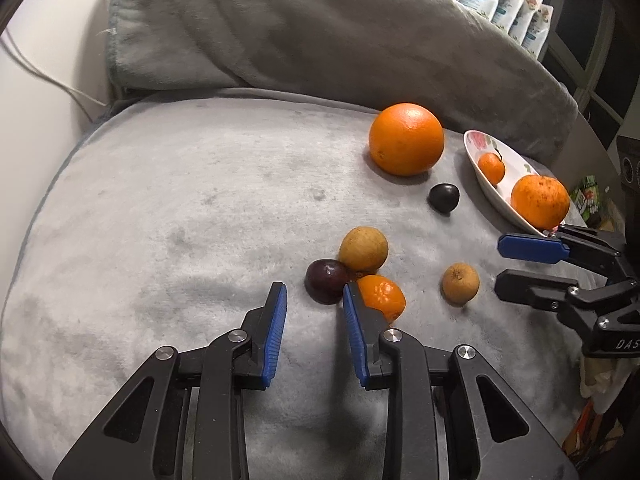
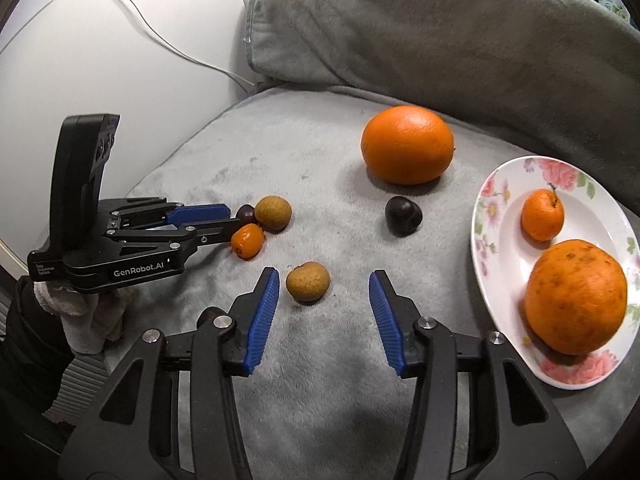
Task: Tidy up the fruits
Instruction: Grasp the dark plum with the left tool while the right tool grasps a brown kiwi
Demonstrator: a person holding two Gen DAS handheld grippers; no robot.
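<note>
Loose fruit lies on a grey cushion [image 1: 180, 208]: a large orange [image 1: 406, 139], a dark plum [image 1: 444, 197], a brown fruit [image 1: 363, 249], a dark red plum [image 1: 326, 280], a small mandarin [image 1: 382, 296] and a second brown fruit [image 1: 460, 282]. A floral plate [image 2: 496, 264] holds a speckled orange [image 2: 575, 297] and a small mandarin [image 2: 542, 215]. My left gripper [image 1: 314, 294] is open, its tips just short of the dark red plum, the right finger touching the mandarin. My right gripper [image 2: 324, 286] is open, with the second brown fruit [image 2: 308, 281] just inside its left finger.
A grey blanket-covered backrest [image 1: 320, 32] rises behind the cushion. White cables [image 2: 168, 40] run along the wall at left. Packets [image 1: 504, 4] stand at the far right behind the backrest. The plate sits at the cushion's right edge.
</note>
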